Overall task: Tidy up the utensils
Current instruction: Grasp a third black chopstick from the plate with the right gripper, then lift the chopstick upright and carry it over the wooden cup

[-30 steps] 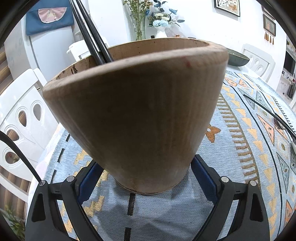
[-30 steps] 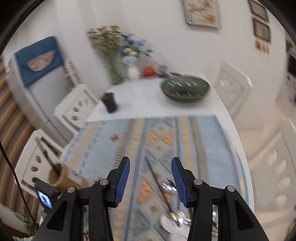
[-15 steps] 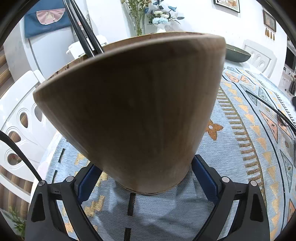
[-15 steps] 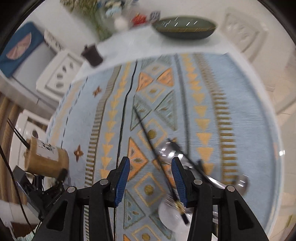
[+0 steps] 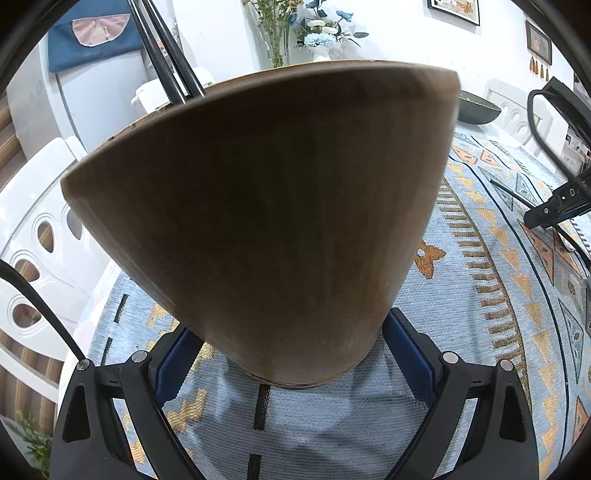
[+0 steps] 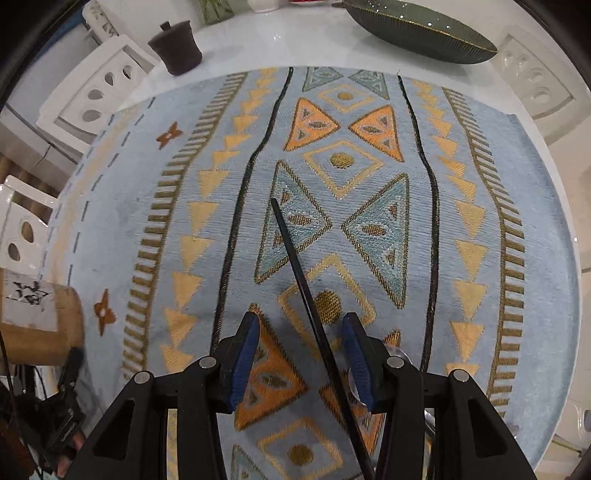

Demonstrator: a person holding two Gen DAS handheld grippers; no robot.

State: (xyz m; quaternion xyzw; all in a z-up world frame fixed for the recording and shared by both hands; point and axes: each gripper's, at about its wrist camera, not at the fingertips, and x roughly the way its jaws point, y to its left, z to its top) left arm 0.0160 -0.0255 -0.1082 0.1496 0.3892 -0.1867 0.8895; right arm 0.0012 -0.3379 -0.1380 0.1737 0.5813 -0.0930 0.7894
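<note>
Left wrist view:
- Left claw (image 5: 291,350) clamped low on wooden utensil holder (image 5: 258,203), blue pads (image 5: 406,347) pressed against both sides near its base.
- Holder: plain brown wood, round, widening toward the rim, tilted, filling most of the frame from bottom centre to top.
- Two black chopsticks (image 5: 166,55) sticking out of its rim at upper left, side by side.
- Under the holder, patterned cloth (image 5: 480,332): light blue with orange triangles and dark lines.
- Far right edge: part of the other tool, black, low over the cloth.

Right wrist view:
- Right claw (image 6: 301,354) with its jaws apart, gripping nothing, pointing steeply down at the cloth from bottom centre.
- Loose black chopstick (image 6: 295,266) flat on the cloth, running from frame centre down between the two pads, nearer the right-hand pad, touching neither.
- Thin, straight, dark; upper tip on a teal triangle, lower end hidden behind the claw frame at bottom.
- Something shiny just under the right-hand finger, too hidden to name.
- Same holder at far left edge, a white label with black marks on its side, well apart from the loose chopstick.
- Beyond the cloth, top of frame: white desk (image 6: 258,40) with a dark brown lidded cup (image 6: 177,46) at upper left and a dark green dish (image 6: 417,26) at upper right.
- White chairs (image 6: 99,92) around the desk edge.
</note>
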